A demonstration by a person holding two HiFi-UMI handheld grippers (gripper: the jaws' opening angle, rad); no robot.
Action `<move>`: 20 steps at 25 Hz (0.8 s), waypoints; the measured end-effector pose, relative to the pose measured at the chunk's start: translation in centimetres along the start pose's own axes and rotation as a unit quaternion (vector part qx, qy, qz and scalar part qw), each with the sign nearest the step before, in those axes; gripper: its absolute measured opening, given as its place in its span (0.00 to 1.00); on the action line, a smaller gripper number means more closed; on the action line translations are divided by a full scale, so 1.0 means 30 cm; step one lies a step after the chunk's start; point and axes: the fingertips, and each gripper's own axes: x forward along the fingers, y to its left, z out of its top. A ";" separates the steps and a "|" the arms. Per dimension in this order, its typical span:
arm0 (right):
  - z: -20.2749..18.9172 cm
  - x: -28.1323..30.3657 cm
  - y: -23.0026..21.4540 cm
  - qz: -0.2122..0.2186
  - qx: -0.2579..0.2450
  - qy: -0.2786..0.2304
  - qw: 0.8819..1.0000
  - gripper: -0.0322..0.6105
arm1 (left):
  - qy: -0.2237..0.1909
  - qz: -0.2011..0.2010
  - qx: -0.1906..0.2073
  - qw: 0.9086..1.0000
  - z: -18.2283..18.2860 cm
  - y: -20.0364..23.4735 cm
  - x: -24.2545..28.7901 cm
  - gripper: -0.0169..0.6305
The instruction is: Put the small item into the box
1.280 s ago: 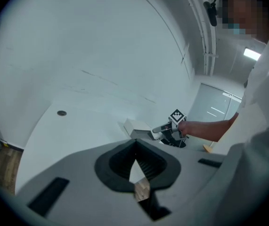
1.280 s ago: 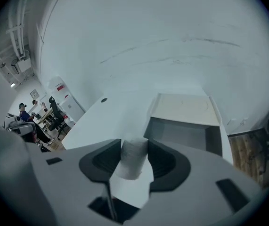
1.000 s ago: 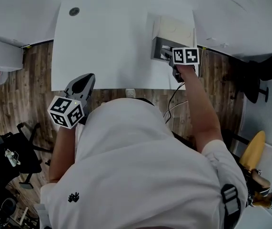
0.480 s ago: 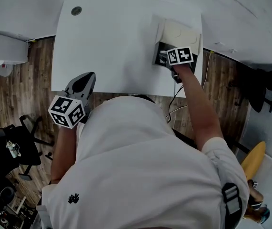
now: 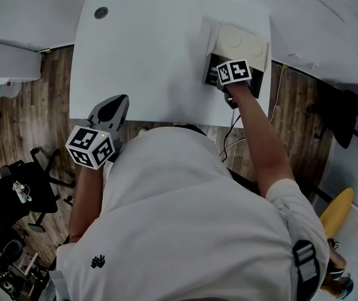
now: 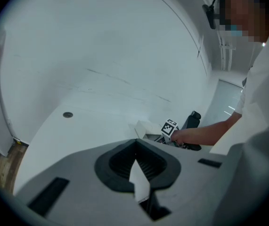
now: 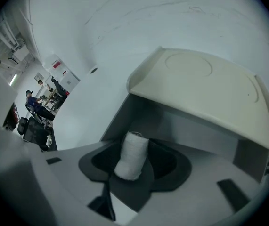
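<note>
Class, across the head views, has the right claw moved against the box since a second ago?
Yes: the right claw shifted left, farther over the box, jaws opening with the white roll between them.

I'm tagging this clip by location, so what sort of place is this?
Probably an office or lab workroom: a plain white table with a cable grommet set in it, and a black office chair standing on a wood-plank floor.

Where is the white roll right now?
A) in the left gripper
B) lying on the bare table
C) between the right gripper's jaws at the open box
C: the right gripper view shows the white roll between the right gripper's opening jaws, facing the open box.
</note>
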 end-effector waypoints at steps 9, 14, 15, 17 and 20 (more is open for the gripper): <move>-0.001 0.003 -0.003 0.002 0.001 -0.006 1.000 0.38 | 0.002 -0.002 0.004 1.000 -0.002 -0.003 -0.006 0.04; 0.012 -0.008 -0.011 -0.006 0.004 -0.015 1.000 0.41 | 0.002 -0.003 0.007 1.000 0.000 0.010 -0.021 0.04; 0.013 -0.015 -0.010 -0.007 0.006 -0.017 1.000 0.42 | 0.001 -0.003 0.007 1.000 0.001 0.012 -0.028 0.04; 0.016 -0.030 -0.007 -0.010 0.009 -0.020 1.000 0.42 | -0.001 -0.006 0.006 1.000 0.003 0.016 -0.041 0.04; 0.025 -0.054 -0.006 -0.018 0.010 -0.031 0.999 0.42 | -0.002 -0.011 0.006 1.000 0.001 0.021 -0.048 0.04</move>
